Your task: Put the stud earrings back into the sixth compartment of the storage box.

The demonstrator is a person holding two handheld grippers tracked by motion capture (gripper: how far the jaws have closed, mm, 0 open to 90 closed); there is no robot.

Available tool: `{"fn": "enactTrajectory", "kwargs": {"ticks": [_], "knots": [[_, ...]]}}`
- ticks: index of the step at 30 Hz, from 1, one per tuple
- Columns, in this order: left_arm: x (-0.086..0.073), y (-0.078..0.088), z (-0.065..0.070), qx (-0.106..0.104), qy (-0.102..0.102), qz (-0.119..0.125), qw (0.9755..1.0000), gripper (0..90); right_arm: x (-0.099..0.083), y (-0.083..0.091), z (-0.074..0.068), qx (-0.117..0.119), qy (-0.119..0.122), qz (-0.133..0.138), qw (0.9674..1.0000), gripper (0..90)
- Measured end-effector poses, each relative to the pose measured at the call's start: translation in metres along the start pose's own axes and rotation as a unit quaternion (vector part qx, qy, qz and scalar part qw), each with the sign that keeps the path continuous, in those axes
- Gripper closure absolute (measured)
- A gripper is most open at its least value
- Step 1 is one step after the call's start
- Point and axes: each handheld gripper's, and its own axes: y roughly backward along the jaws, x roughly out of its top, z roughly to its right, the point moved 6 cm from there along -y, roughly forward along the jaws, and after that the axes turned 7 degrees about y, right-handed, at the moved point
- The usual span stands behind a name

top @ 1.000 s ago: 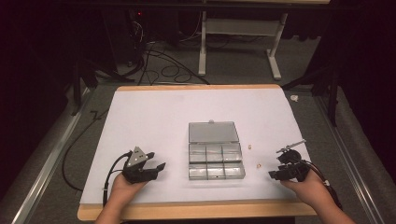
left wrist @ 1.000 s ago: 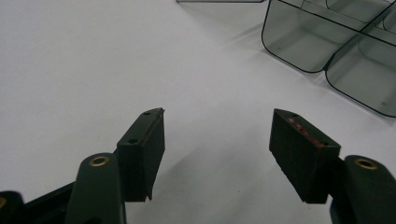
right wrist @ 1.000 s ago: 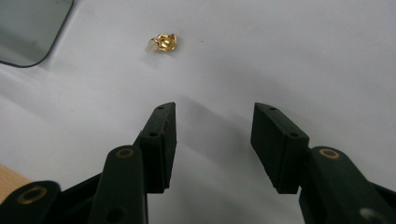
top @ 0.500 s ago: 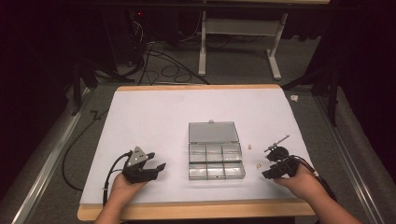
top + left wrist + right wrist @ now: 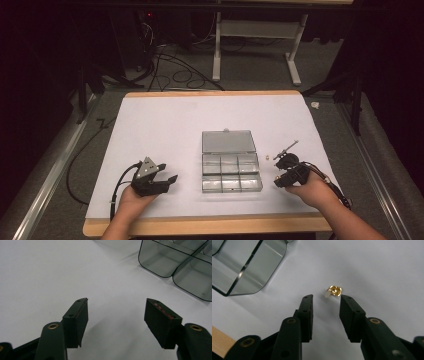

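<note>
A: What is the work centred on?

B: A small gold fitting [image 5: 333, 291] with a pale nub on one side. It lies on the white bench [image 5: 165, 130] just beyond the fingertips of the right gripper [image 5: 326, 298], between the lines of its two fingers and nearer the right one. In the high view it is a tiny speck [image 5: 268, 156] just beside the right edge of the compartment box [image 5: 231, 172].

A: Are the right fingers on it?

B: No. They stand apart with a moderate gap and nothing between them. The fitting sits ahead of the tips, untouched. I judge the gripper is lined up so that a short push forward would put a finger on either side of it.

A: Why is the box so near?

B: Likely as the destination. Its clear lid [image 5: 228, 141] lies folded back flat, so all six compartments are open from above. One rounded corner [image 5: 252, 267] shows just left of the right gripper, a short carry away.

A: And the other hand?

B: The left gripper [image 5: 162, 179] rests low on the bench, left of the box and apart from it, fingers [image 5: 77, 317] spread wide and empty. It looks parked out of the way while the right does the fine pick.
</note>
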Motion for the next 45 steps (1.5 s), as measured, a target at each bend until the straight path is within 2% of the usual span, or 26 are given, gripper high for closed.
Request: {"fn": "enactTrajectory", "kwargs": {"ticks": [1,7,10,14,20,27,28,29,30,38,42,45], "knots": [[0.000,0.000,0.000,0.000,0.000,0.000,1.0000,36.3,0.003,-0.001,0.000,-0.006,0.003,0.001,1.0000,70.1],[0.000,0.000,0.000,-0.001,0.000,0.000,1.0000,36.3,0.006,-0.005,-0.001,-0.008,0.006,-0.009,0.9999,78.4],[0.000,0.000,0.000,-0.003,0.001,-0.001,1.0000,36.3,0.007,-0.007,-0.001,-0.012,0.012,-0.012,0.9998,85.5],[0.000,0.000,0.000,-0.003,0.001,-0.001,1.0000,36.3,0.008,-0.007,-0.001,-0.010,0.009,-0.016,0.9998,87.9],[0.000,0.000,0.000,-0.004,0.002,-0.003,1.0000,36.3,0.012,0.005,-0.005,-0.006,0.018,-0.004,0.9998,88.1],[0.000,0.000,0.000,-0.003,0.002,-0.003,1.0000,36.3,0.020,0.025,-0.016,0.000,0.030,0.013,0.9995,88.1],[0.000,0.000,0.000,-0.002,0.001,-0.003,1.0000,36.3,0.021,0.028,-0.019,0.004,0.021,0.012,0.9997,88.0],[0.000,0.000,0.000,-0.002,0.001,-0.004,1.0000,36.3,0.023,0.029,-0.020,0.004,0.035,0.017,0.9992,88.0],[0.000,0.000,0.000,-0.003,0.001,-0.004,1.0000,36.3,0.026,0.033,-0.024,0.007,0.037,0.017,0.9992,88.0],[0.000,0.000,0.000,-0.004,0.002,-0.005,1.0000,36.2,0.035,0.041,-0.037,0.020,0.055,0.015,0.9982,88.0],[0.000,0.000,0.000,-0.005,0.002,-0.005,1.0000,36.3,0.043,0.042,-0.046,0.031,0.071,0.017,0.9968,87.9],[0.000,0.000,0.000,-0.005,0.002,-0.005,1.0000,36.3,0.047,0.041,-0.051,0.036,0.075,0.016,0.9964,87.9]]}}
